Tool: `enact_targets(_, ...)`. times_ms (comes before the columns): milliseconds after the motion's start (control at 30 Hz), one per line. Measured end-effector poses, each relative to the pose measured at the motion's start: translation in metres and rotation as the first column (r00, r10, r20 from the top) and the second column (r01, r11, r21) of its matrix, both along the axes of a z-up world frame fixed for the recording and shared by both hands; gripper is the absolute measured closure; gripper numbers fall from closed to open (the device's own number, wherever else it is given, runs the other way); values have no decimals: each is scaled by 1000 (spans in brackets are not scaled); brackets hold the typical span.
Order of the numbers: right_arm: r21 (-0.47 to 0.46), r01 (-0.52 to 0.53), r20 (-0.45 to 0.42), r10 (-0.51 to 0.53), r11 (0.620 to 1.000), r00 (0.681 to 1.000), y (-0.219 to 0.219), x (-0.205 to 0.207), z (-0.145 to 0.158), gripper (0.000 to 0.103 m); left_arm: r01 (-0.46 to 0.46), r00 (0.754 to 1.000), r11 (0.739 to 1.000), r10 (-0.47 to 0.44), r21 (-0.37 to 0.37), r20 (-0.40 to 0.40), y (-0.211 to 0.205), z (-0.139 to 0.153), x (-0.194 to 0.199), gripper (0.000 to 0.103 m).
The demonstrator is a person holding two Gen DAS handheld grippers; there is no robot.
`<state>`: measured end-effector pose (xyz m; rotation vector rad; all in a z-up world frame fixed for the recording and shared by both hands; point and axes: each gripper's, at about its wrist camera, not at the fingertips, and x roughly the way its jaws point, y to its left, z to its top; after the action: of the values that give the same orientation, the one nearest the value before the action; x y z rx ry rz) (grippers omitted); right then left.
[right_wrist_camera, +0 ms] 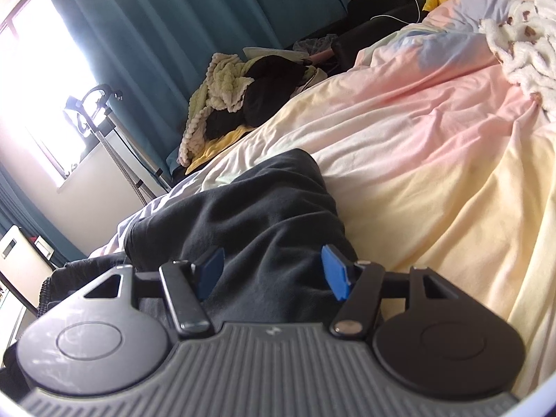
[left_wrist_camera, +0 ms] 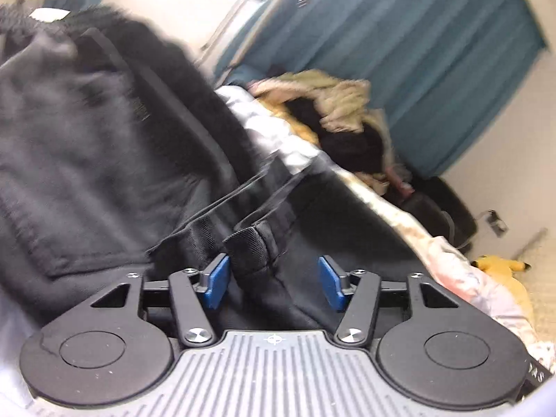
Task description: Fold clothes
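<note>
In the left wrist view a black garment (left_wrist_camera: 104,146) fills the left and middle, blurred, with a ribbed hem or strap end (left_wrist_camera: 248,253) bunched up front. My left gripper (left_wrist_camera: 274,283) stands open around that hem; the left blue pad (left_wrist_camera: 217,283) is next to the cloth and the right pad (left_wrist_camera: 332,285) is apart from it. In the right wrist view a dark grey garment (right_wrist_camera: 250,205) lies crumpled on the pastel bedcover (right_wrist_camera: 417,146). My right gripper (right_wrist_camera: 274,274) hovers open over its near end, with cloth beneath and between the pads and no visible pinch.
A heap of clothes, cream knit and black (right_wrist_camera: 243,93), sits at the bed's far edge before teal curtains (right_wrist_camera: 191,10). A fluffy white blanket (right_wrist_camera: 521,45) lies at the right. A yellow plush toy (left_wrist_camera: 500,266) lies on the floor beside the bed.
</note>
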<state>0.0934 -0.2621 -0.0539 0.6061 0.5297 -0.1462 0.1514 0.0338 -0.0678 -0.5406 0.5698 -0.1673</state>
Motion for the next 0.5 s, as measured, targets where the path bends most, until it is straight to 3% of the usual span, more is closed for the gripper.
enact_targets(100,9,2,0,-2,1000,1000,0,0,0,40,6,1000,999,-4,46,-25,-9,-9,13,45)
enact_targets(133,6,1,3,-1,1000,1000,1,-1,0,39,-5,999,997,8,75,-45,-12,-13,18,61)
enact_targets(233,-26,-6,17,6,1000,1000,4,-3,-1,40,-50,996,997,55,64,-69,-9,-15,22,88)
enact_targets(267,-40,-5,16,5,999,1000,4,-3,-1,40,-55,997,998,57,38,-56,-6,-11,19,91)
enact_targets(400,-53,25,38,-23,998,999,-1,-6,-1,40,-98,994,993,100,-59,36,11,20,-11,92)
enact_targets(500,-68,25,57,-21,997,998,-4,-9,0,40,-122,992,993,121,11,43,16,24,-28,92)
